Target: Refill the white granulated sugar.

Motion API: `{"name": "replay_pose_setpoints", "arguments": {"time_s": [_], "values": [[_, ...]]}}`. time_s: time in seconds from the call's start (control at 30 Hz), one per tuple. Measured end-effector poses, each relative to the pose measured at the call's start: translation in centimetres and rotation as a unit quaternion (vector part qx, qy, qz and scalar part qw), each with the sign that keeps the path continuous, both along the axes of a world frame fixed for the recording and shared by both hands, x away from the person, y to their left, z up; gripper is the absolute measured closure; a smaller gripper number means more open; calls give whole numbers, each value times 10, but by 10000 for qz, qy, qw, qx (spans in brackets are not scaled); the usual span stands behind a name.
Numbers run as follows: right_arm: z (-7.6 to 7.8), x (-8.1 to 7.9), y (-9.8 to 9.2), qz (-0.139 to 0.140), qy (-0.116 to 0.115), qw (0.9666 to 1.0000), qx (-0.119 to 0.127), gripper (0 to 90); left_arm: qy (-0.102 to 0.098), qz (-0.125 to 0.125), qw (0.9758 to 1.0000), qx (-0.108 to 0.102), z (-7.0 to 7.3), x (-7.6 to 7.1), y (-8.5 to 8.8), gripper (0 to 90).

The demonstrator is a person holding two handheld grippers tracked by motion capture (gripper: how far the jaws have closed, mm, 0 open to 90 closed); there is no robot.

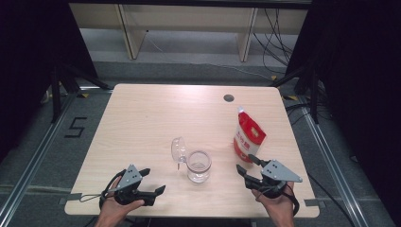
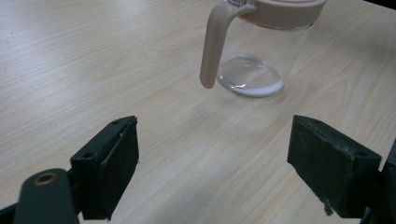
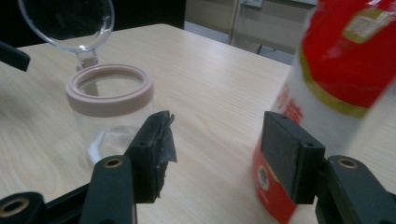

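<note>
High view showed a red-and-white pouch [image 1: 248, 135] standing right of centre on the table [image 1: 142, 118], just beyond the right gripper [image 1: 246, 166], whose jaws stood apart with nothing between them. Judging by that, the reach for the pouch was under way; next the jaws would need to straddle it and close. Its red lettering was too blurred to read. Left of it stood a clear jar [image 1: 198, 166], lid [image 1: 178, 149] flipped up. The left gripper [image 1: 153, 181] hung near the front edge, jaws wide and empty.

A clear glass jar [image 1: 198, 166] with a pale pink rim stands beside a red-and-white pouch [image 1: 248, 136] on the light wood-grain desk [image 1: 142, 123]; both claws are black.
</note>
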State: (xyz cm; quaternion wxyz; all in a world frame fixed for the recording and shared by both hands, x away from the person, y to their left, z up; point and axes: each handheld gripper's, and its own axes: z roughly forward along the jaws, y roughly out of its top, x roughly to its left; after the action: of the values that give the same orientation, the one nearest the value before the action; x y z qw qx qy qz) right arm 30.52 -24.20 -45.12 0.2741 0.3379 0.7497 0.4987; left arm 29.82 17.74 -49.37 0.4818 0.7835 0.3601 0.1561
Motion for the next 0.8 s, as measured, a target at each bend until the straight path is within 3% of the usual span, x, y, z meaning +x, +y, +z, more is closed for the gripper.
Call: {"name": "replay_pose_setpoints", "arguments": {"time_s": [0.1,0.17,0.3,0.33,0.37,0.4,0.6,0.8], "values": [[0,-2,-7,-210,4,9998,18,423,-68,-51,10000,38,1,0,0,162],[0,-4,-10,-355,53,9993,69,418,-12,19,10000,-50,0,-1,0,162],[-3,-2,-18,-639,9,9979,66,369,-6,52,10000,-40,-1,0,1,162],[-3,-2,-20,-831,-6,9965,56,345,1,67,9999,-79,-2,0,1,162],[-5,1,-23,-889,-107,9960,37,327,-3,64,9999,-94,-3,0,1,162],[-8,5,-27,-945,-91,9953,163,301,1,51,10000,-35,-2,0,1,162],[-10,19,-30,-889,-215,9958,84,290,91,-20,9999,138,-6,1,-2,162],[-19,41,-26,-901,-229,9955,158,279,138,17,9999,79,-8,0,-4,162]]}}
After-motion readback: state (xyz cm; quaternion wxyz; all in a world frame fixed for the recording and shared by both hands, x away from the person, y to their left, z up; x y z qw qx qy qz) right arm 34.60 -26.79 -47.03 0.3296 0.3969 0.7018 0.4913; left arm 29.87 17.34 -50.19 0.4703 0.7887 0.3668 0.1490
